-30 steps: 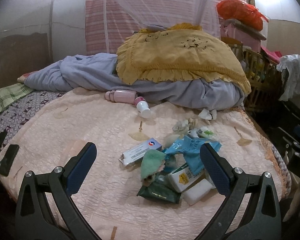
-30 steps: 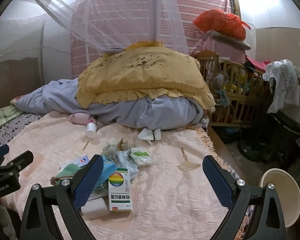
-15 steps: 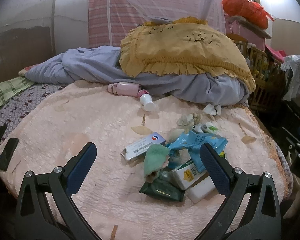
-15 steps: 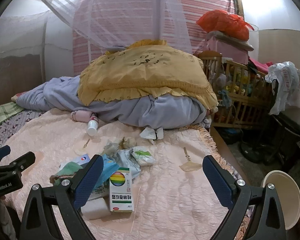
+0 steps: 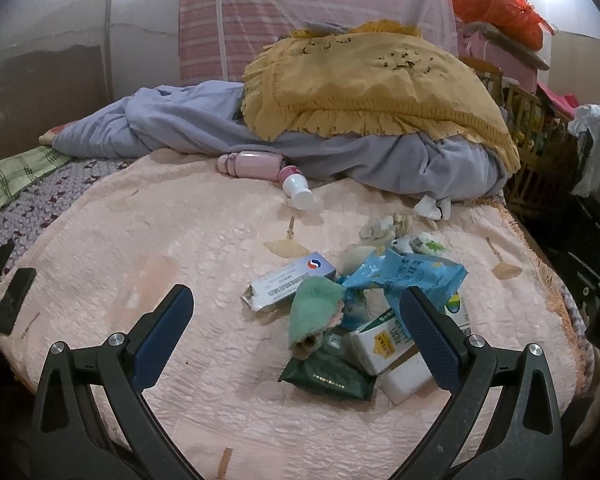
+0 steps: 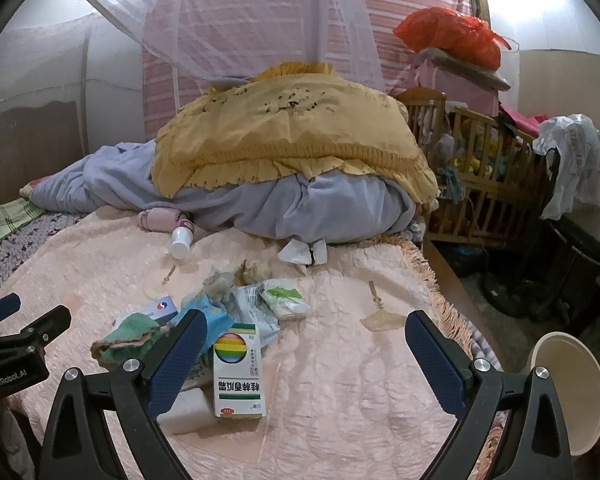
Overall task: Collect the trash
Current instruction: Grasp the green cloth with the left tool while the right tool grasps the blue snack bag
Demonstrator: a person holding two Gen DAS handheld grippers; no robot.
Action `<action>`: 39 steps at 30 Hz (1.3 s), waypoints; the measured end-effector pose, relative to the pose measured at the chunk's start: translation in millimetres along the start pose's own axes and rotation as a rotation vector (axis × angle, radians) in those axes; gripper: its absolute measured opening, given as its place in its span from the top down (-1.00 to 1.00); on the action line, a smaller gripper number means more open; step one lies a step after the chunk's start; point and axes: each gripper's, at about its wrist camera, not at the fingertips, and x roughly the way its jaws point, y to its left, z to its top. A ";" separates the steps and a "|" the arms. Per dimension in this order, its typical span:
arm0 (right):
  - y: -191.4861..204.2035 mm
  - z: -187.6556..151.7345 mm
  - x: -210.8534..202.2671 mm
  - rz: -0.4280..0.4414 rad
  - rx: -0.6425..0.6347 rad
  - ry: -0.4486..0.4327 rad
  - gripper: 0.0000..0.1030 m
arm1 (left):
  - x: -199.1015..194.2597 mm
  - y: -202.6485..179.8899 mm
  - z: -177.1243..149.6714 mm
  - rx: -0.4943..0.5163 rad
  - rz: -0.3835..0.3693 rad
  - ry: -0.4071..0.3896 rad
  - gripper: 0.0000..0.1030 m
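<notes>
A heap of trash lies on the pink bedspread [image 5: 140, 248]: a white carton with a red-blue logo [image 5: 290, 282], a green cloth [image 5: 314, 310], a blue wrapper [image 5: 404, 276], a dark green packet [image 5: 328, 376] and a white box [image 5: 384, 344]. My left gripper [image 5: 296, 328] hovers open just short of the heap, nothing between its fingers. In the right wrist view a medicine box with a rainbow circle [image 6: 238, 372] lies nearest, beside the green cloth [image 6: 128, 336]. My right gripper [image 6: 306, 354] is open and empty above the bedspread [image 6: 340, 380].
A yellow pillow [image 5: 364, 84] rests on a grey-blue quilt [image 5: 188, 128] at the back, with a pink bottle [image 5: 256, 164] in front. A wooden crib [image 6: 484, 184] stands right of the bed. A white bucket [image 6: 568, 384] sits low right. Two dark phones [image 5: 14, 300] lie at the bed's left edge.
Both grippers have moved a little closer to the bed and the trash heap, which now looks slightly larger. Nothing on the bed has shifted and both stay open.
</notes>
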 end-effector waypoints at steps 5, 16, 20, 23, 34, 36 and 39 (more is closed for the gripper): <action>0.7 -1.6 6.6 -0.002 -0.004 0.019 -0.91 | 3.8 0.2 -1.3 0.001 -0.003 0.011 -0.99; 4.4 -4.2 14.8 -0.003 -0.010 0.042 -0.91 | 9.9 6.1 -6.4 -0.015 -0.003 0.034 -0.99; 4.4 -6.0 15.8 -0.002 -0.006 0.048 -0.91 | 11.6 6.6 -6.7 -0.012 0.007 0.037 -0.99; 4.3 -7.5 16.4 -0.003 -0.004 0.053 -0.91 | 12.9 7.3 -7.5 -0.011 0.013 0.041 -0.99; 10.9 -12.7 19.9 0.010 -0.035 0.068 -0.91 | 14.6 8.5 -11.5 -0.001 0.035 0.047 -0.99; 12.6 -14.0 20.2 0.017 -0.043 0.071 -0.91 | 14.7 9.5 -11.7 -0.002 0.038 0.047 -0.99; 12.7 -14.6 21.5 0.026 -0.049 0.080 -0.91 | 16.9 11.3 -11.7 -0.002 0.040 0.056 -0.99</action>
